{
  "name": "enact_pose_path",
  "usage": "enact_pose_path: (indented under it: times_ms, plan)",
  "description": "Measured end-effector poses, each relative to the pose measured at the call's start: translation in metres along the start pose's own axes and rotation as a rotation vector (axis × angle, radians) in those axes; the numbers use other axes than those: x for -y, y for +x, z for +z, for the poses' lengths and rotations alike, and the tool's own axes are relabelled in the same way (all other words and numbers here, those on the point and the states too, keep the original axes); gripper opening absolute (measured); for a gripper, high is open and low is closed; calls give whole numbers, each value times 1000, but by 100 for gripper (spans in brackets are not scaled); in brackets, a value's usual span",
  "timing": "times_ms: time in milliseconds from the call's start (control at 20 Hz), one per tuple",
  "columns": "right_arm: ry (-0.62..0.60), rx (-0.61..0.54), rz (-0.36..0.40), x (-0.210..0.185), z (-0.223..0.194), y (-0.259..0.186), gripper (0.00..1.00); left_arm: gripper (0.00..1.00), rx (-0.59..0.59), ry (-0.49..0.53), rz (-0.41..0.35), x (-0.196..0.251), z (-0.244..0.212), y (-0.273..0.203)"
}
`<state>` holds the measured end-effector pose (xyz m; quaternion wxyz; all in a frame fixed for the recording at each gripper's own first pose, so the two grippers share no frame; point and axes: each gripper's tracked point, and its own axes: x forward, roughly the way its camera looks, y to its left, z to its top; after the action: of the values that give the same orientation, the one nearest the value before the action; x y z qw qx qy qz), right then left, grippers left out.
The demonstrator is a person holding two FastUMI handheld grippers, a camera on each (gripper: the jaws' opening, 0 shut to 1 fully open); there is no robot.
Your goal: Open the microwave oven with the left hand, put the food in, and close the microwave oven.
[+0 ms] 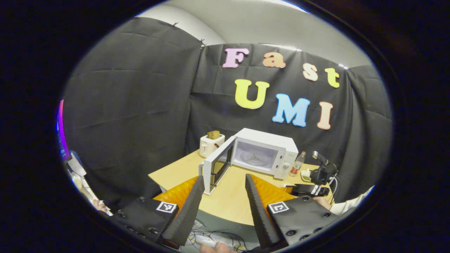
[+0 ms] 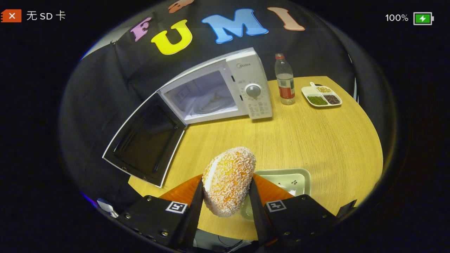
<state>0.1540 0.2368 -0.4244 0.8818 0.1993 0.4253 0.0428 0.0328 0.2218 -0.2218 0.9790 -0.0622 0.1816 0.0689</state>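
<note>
Microwave oven (image 2: 225, 89) door (image 2: 146, 142) hangs wide; my right gripper (image 2: 226, 196) clamps the crumbed bun (image 2: 228, 181), left gripper (image 1: 225, 200) spread, empty.

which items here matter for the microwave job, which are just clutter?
Job:
microwave, door swung open
crumbed food, pinched in the right gripper
left gripper, open and holding nothing
pale tray behind the food

Clutter:
bottle
divided dish of beans
toaster
</note>
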Motion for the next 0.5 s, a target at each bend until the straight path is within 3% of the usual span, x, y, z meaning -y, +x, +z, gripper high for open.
enact_pose_path:
  times_ms: [250,500]
  plan:
    - [73,50,18,-53,31,40,66,73,22,-15,28,-30,19,-4]
    - [139,55,2,-65,55,101,66,79,-2,-26,99,-46,21,15]
